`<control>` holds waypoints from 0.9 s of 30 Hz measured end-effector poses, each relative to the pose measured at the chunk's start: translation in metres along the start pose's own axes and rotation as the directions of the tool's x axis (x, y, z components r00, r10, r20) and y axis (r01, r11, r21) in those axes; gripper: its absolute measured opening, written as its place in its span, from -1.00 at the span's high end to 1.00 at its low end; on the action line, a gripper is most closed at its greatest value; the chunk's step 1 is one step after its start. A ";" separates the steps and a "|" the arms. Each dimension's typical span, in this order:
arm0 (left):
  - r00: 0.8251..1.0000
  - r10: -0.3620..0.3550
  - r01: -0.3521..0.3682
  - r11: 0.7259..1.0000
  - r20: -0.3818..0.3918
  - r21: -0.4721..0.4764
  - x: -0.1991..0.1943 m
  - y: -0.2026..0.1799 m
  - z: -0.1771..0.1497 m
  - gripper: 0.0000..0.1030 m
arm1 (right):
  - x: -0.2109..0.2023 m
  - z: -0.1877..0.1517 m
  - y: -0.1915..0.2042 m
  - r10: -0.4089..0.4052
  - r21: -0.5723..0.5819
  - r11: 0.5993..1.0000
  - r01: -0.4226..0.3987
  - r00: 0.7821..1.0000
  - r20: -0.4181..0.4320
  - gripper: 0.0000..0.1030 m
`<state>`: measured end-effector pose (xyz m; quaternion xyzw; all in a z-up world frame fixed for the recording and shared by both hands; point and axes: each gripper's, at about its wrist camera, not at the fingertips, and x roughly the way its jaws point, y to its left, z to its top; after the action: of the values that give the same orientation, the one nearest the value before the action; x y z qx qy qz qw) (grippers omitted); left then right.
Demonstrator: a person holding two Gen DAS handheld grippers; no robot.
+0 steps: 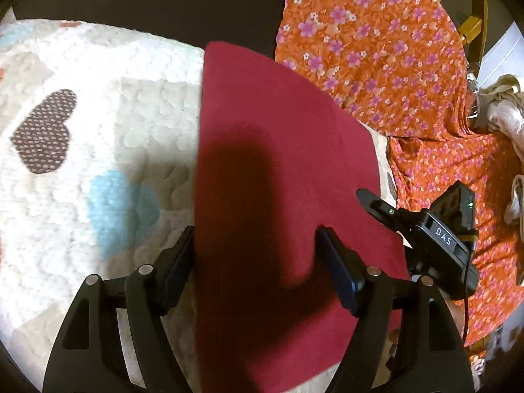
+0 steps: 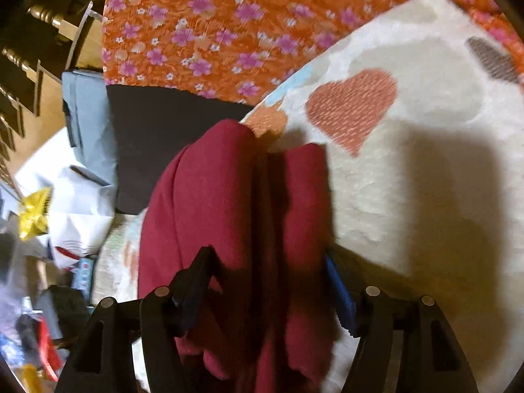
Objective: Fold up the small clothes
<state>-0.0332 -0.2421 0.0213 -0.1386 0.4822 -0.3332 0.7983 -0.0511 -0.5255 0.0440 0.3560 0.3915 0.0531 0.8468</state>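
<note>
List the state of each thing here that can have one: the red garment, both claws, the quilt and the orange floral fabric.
Red garment: lying flat on the quilt, folded into layers.
Left claw: open, jaws either side of the garment, pads not pressing.
Right claw: open over the garment's folded edge.
Heart-patterned quilt: spread flat beneath the garment.
Orange floral fabric: draped beside the quilt.

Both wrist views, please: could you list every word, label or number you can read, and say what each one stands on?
"DAS": white letters on the black body of the right tongs, seen in the left wrist view.
White packaging at the left of the right wrist view: red marks, too blurred to read.
Small blue-and-white item below it: print too small to read.
Nothing else carries text.
</note>
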 end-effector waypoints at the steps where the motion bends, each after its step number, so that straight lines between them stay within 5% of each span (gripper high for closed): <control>1: 1.000 0.006 -0.006 1.000 0.004 0.013 0.000 -0.002 0.000 -0.40 | 0.001 0.000 0.003 -0.006 -0.009 1.000 0.006 1.000 0.001 -0.20; 3: 1.000 0.026 -0.026 0.998 0.011 0.050 -0.007 -0.005 -0.002 -0.22 | -0.001 -0.001 0.013 0.008 -0.034 0.999 -0.009 1.000 -0.007 0.20; 6: 0.998 0.053 -0.054 0.994 0.018 0.095 -0.033 -0.012 -0.010 -0.13 | -0.015 -0.006 0.036 -0.021 -0.116 0.993 0.021 1.000 0.000 0.33; 14: 0.993 0.120 -0.120 0.981 0.006 0.154 -0.109 -0.015 -0.073 -0.12 | -0.059 -0.076 0.080 0.013 -0.177 0.984 -0.025 0.997 -0.072 0.36; 17: 0.986 0.169 -0.168 0.965 0.012 0.200 -0.115 -0.015 -0.097 -0.12 | -0.054 -0.103 0.086 -0.123 -0.260 0.961 0.092 0.987 -0.104 0.25; 20: 0.978 0.204 -0.208 0.951 0.040 0.227 -0.124 -0.020 -0.107 -0.12 | -0.070 -0.112 0.090 -0.225 -0.298 0.933 0.200 0.973 -0.052 0.20; 23: 0.974 0.206 -0.222 0.946 0.091 0.236 -0.133 -0.032 -0.107 -0.12 | -0.103 -0.107 0.105 -0.171 -0.297 0.939 0.174 0.985 0.034 0.20; 27: 0.960 0.256 -0.277 0.921 0.112 0.273 -0.125 -0.047 -0.106 -0.13 | -0.106 -0.102 0.143 -0.164 -0.414 0.894 0.174 0.985 0.058 0.24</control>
<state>-0.1827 -0.1836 0.0787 0.0327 0.4135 -0.2821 0.8651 -0.1683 -0.4016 0.1574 0.1321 0.3913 0.0579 0.9089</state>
